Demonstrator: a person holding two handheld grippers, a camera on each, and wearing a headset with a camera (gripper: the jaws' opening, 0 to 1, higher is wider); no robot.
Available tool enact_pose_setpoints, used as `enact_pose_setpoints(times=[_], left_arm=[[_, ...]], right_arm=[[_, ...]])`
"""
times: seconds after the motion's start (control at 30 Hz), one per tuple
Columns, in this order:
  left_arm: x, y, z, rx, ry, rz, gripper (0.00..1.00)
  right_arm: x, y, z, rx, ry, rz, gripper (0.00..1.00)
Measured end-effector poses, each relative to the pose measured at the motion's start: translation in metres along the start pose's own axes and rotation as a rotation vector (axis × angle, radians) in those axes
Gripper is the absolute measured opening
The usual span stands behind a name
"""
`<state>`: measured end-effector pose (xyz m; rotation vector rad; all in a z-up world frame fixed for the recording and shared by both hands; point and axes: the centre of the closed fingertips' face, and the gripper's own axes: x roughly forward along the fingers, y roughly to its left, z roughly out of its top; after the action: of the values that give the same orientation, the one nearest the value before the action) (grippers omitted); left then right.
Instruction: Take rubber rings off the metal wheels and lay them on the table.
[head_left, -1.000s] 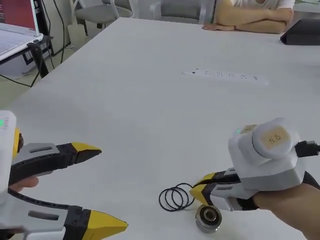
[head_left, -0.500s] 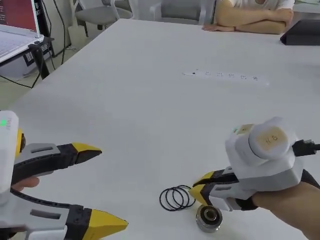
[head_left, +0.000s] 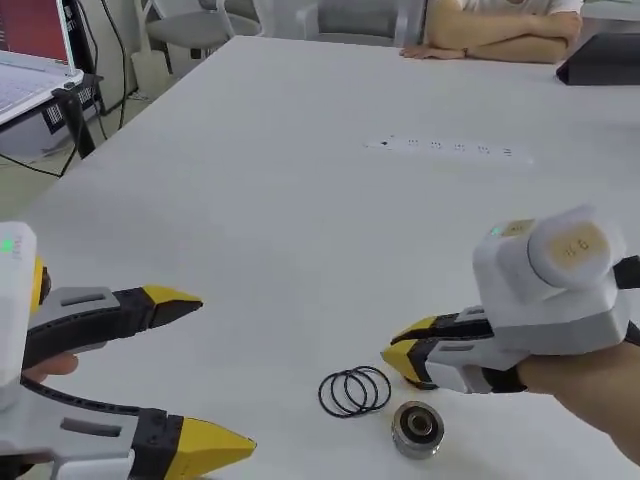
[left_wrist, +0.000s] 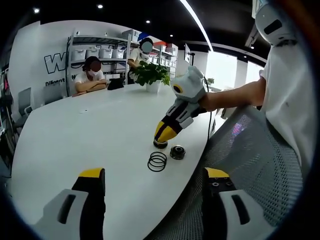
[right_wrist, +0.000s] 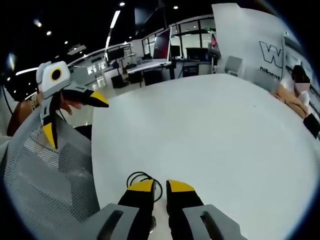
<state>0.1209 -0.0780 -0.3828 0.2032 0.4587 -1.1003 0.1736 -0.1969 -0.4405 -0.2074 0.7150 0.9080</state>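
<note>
In the head view, the left gripper (head_left: 195, 372) is hanging wide open at the near edge of the table (head_left: 300, 200), while the right gripper (head_left: 408, 358) is hovering just beside the rubber rings (head_left: 354, 391) and the metal wheel (head_left: 417, 428), both lying on the table. In the left gripper view, its own jaws are gaping far apart, with the rings and wheel lying well ahead under the right gripper's tip. In the right gripper view, its jaws are sitting almost together, seemingly pinching nothing, with the rings partly hidden just behind their tips.

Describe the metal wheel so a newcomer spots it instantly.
On the white table, look near the front edge by the yellow tips of the right gripper. The metal wheel is the shiny silver disc; the black rubber rings beside it are thin flat loops.
</note>
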Motion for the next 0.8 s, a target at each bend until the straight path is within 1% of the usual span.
enact_pose_setpoints(times=[0.2,0.3,0.47,0.57,0.7,0.8], left_arm=[[0.0,0.0,0.0,-0.002,0.0,0.001,0.77],[0.0,0.0,0.0,-0.004,-0.001,-0.001,0.77],[0.0,0.0,0.0,-0.003,0.004,-0.005,0.77],[0.0,0.0,0.0,-0.001,0.004,-0.006,0.77],[0.0,-0.001,0.003,-0.002,-0.011,-0.011,0.77],[-0.001,-0.002,0.006,0.009,-0.022,-0.019,0.77]], right_arm=[[-0.008,-0.012,0.005,0.055,-0.045,-0.022,0.07],[-0.011,-0.017,0.006,0.076,-0.058,-0.031,0.07],[-0.017,-0.026,0.004,0.135,-0.082,-0.043,0.06],[-0.019,-0.032,-0.001,0.153,-0.078,-0.047,0.08],[-0.022,-0.036,-0.006,0.208,-0.075,-0.036,0.13],[-0.022,-0.037,-0.014,0.224,-0.054,-0.039,0.13]])
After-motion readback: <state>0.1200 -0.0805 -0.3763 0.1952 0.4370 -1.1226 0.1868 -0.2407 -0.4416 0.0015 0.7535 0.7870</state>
